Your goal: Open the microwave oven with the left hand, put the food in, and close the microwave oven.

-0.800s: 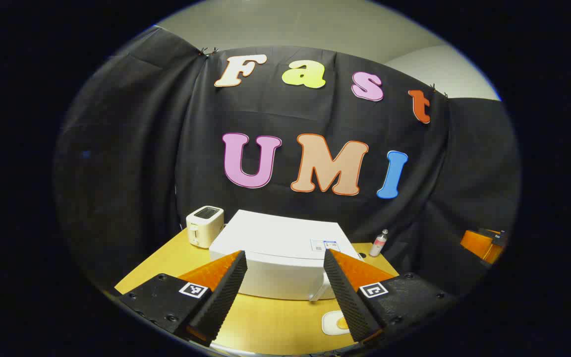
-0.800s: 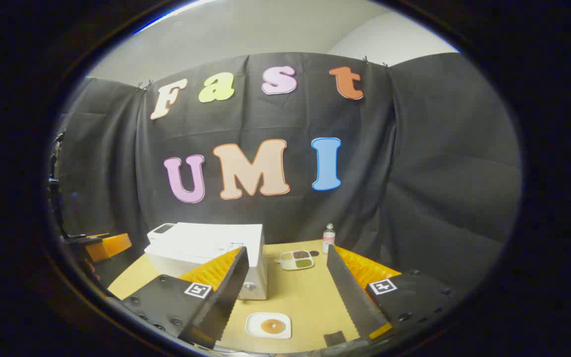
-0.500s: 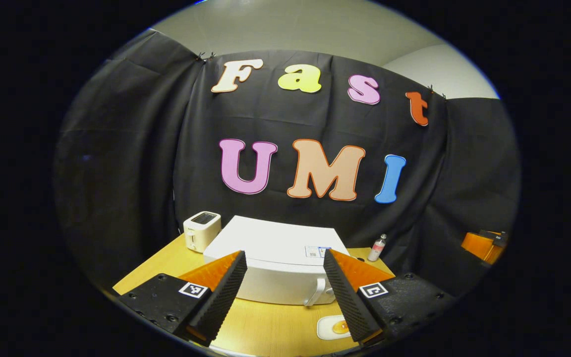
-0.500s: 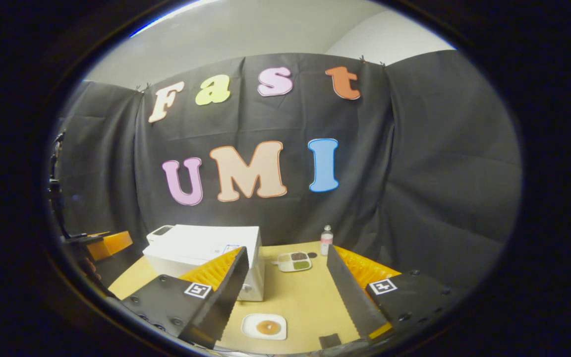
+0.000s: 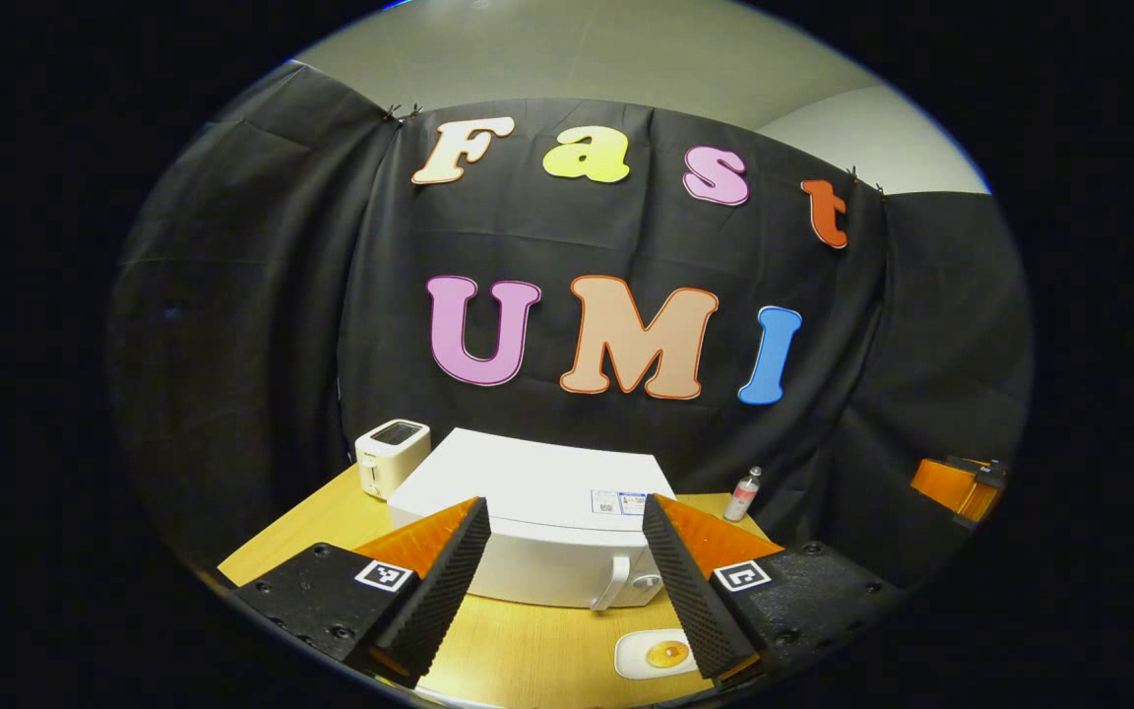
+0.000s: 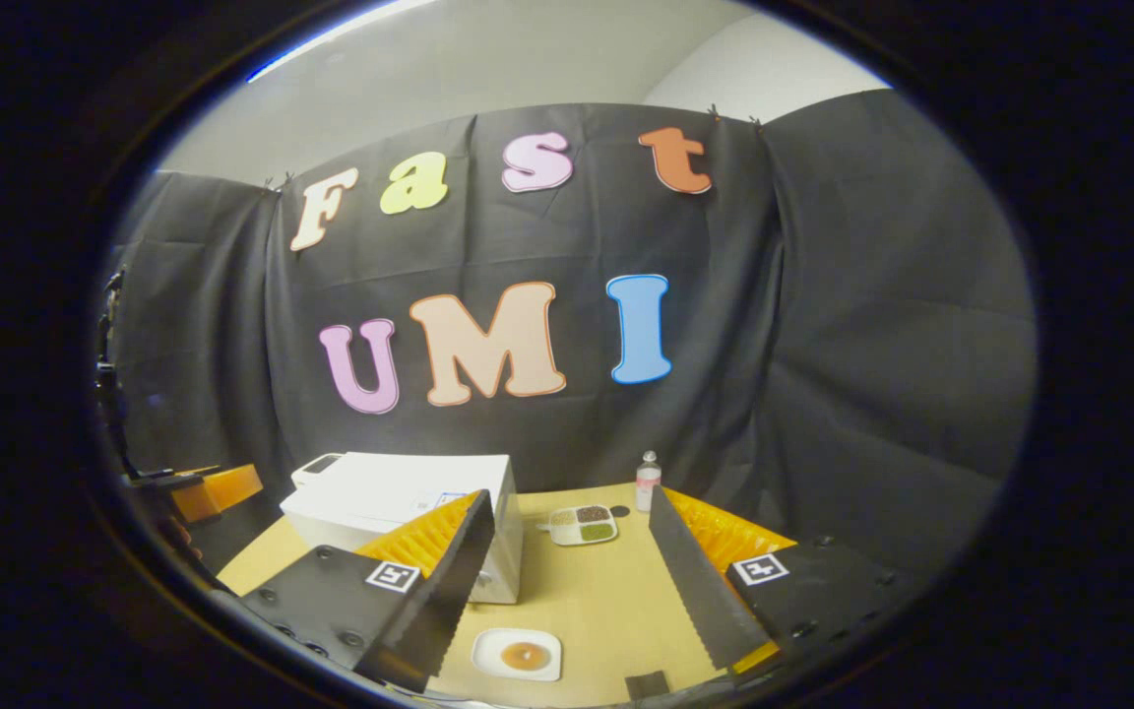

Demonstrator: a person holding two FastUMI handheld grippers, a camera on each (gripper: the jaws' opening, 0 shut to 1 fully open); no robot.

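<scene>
Both tongs (image 5: 567, 581) (image 6: 567, 581) spread, empty (door shut); reaching for white boxy microwave's (image 5: 528, 512) curved handle (image 5: 614, 583) next, near right.

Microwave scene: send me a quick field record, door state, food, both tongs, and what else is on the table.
microwave: white, on the wooden table, door closed
door handle: front right, untouched
food: on a small white plate in front of the microwave
left tongs: open, empty, facing the microwave front
right tongs: open, empty, above the plate
toaster: left of the microwave
bottle: at the back
divided dish: near the bottle
</scene>
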